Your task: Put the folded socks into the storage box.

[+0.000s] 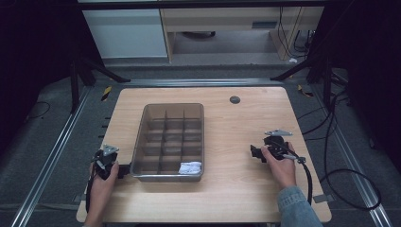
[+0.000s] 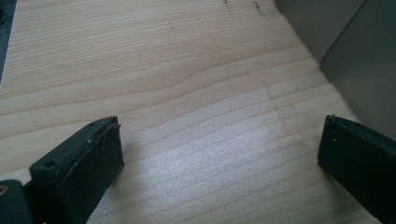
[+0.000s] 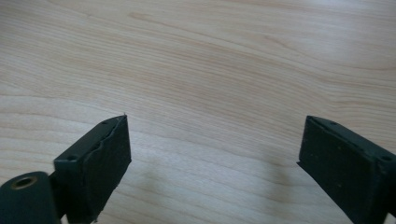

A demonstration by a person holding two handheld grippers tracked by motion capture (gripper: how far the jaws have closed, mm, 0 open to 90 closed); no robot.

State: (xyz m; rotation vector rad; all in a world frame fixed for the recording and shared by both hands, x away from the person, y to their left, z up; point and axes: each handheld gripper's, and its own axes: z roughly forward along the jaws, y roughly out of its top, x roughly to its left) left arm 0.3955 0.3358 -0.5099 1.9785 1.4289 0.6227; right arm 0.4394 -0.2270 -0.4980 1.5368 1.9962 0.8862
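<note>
Grey divided bin [image 1: 169,142] holding unclear white item [image 1: 190,167], left gripper [image 2: 219,154] and right gripper [image 3: 212,161] jaws spread, empty

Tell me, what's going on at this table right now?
A person holds a gripper in each hand over a wooden table. The left gripper sits beside a grey divided bin, jaws open and empty. The right gripper rests apart on bare wood, also open. One white crumpled item lies in the bin's near right compartment.
</note>
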